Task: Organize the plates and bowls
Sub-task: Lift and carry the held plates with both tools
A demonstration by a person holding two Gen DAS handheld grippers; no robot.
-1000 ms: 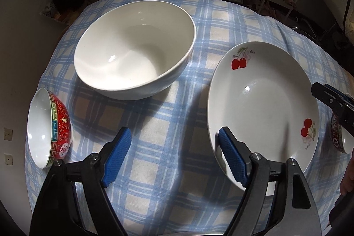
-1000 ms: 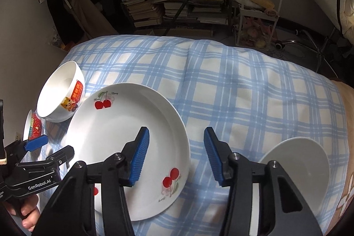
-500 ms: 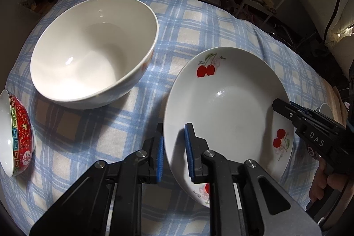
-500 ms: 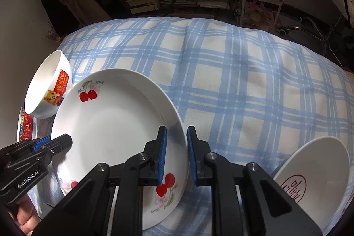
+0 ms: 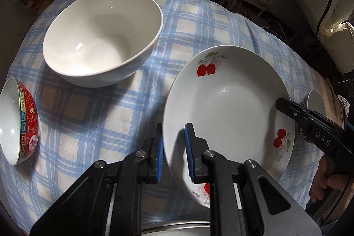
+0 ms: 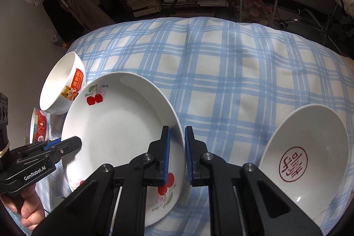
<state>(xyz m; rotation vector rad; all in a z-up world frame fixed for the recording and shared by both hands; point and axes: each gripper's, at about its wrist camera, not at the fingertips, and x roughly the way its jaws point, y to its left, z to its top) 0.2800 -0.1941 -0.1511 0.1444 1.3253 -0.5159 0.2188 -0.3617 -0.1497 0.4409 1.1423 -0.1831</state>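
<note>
Both hand-held grippers are clamped on the same cherry plate (image 5: pixel 227 107), one at each side of its rim. Seen from the left wrist, the left hand-held gripper (image 5: pixel 173 155) has one blue pad under the plate's near-left edge and the other on the inside face, pinching the rim between them. The right hand-held gripper (image 6: pixel 177 155) does the same at the opposite edge; its jaws are closing, one pad inside the dish and one outside, with the rim between them.

From the left side the plate looks oval, its long axis running from the cherry print at the far end toward the near edge. It sits tipped, with its hollow facing up and toward the cameras. It stretches ahead and to the right of the left hand-held gripper, and ahead and to the left of the right one.

Beyond the left hand-held gripper, ahead and to its left, a large white bowl (image 5: pixel 102 37) stands upright on the blue checked cloth (image 5: pixel 110 125), which covers the counter. Further left a small red patterned bowl (image 5: pixel 20 127) lies on its side, its mouth turned leftward. To the right of the right hand-held gripper a white bowl with a red seal mark (image 6: pixel 305 156) sits tilted, its mouth toward the camera. A person's fingers (image 6: pixel 26 211) wrap the left handle.
</note>
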